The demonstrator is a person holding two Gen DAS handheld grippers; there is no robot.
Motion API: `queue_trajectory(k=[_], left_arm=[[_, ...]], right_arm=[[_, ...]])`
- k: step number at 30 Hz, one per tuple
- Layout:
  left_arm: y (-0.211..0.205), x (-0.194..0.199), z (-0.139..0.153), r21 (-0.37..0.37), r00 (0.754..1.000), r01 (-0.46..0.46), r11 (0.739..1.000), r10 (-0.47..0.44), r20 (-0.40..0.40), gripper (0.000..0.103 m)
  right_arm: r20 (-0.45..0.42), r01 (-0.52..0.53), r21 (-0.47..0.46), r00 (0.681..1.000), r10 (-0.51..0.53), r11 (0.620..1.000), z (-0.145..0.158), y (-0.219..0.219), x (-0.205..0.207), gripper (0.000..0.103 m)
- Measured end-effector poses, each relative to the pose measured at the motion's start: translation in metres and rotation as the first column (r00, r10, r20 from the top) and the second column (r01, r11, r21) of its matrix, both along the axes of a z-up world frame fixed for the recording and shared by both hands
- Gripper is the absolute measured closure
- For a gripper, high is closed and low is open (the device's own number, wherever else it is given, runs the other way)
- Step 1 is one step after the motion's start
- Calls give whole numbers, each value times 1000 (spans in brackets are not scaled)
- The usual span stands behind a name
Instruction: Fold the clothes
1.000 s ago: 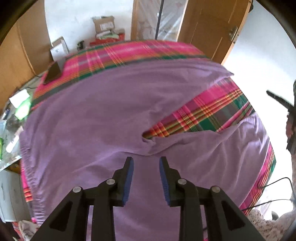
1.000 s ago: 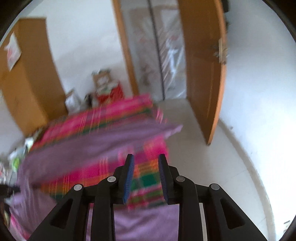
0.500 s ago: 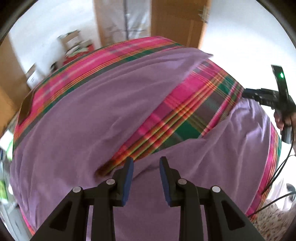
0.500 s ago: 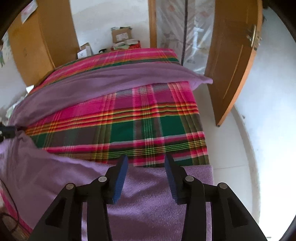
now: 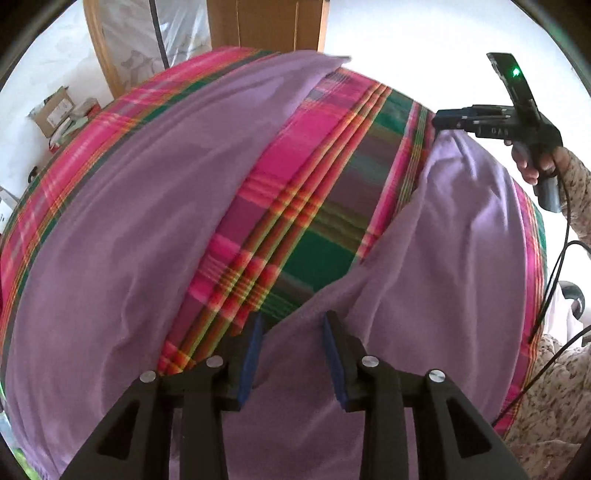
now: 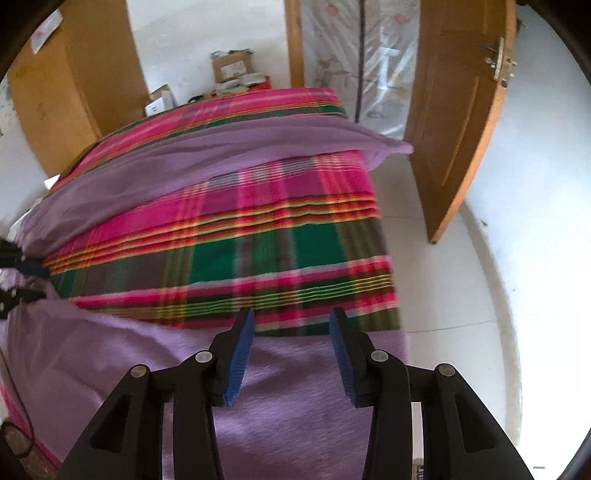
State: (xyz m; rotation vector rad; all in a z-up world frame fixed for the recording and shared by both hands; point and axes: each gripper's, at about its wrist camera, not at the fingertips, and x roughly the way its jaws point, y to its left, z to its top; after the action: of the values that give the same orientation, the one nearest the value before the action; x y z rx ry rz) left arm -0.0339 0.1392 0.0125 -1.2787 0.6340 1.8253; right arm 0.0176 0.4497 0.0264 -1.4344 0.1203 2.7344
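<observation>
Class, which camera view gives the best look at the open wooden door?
The right wrist view: the open wooden door appears nearly whole there, with its metal latch and lower corner above the pale floor. The left wrist view shows only a cropped strip of it beyond the plaid-covered bed.

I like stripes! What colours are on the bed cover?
Pink, green and yellow plaid bed cover, clearest from the right wrist.

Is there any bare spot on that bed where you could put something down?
One bare plaid band runs between the purple cloth's far strip and its near fold. A narrower plaid strip lies beyond the far strip. The near fold is crowded: both grippers, left and right, hover there, open.
</observation>
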Motion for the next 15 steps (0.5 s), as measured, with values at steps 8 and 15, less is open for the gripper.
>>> queue_trajectory(k=[8,15], left_arm=[[6,1,-1,5,1000,27,1000,-27,0,69],[11,7,0,17,999,37,999,-38,8,98]], right_arm=[[-11,27,-16,1000,-27,1000,-6,5,0,59],[-32,46,-37,998,-47,998,-6,7,5,59]])
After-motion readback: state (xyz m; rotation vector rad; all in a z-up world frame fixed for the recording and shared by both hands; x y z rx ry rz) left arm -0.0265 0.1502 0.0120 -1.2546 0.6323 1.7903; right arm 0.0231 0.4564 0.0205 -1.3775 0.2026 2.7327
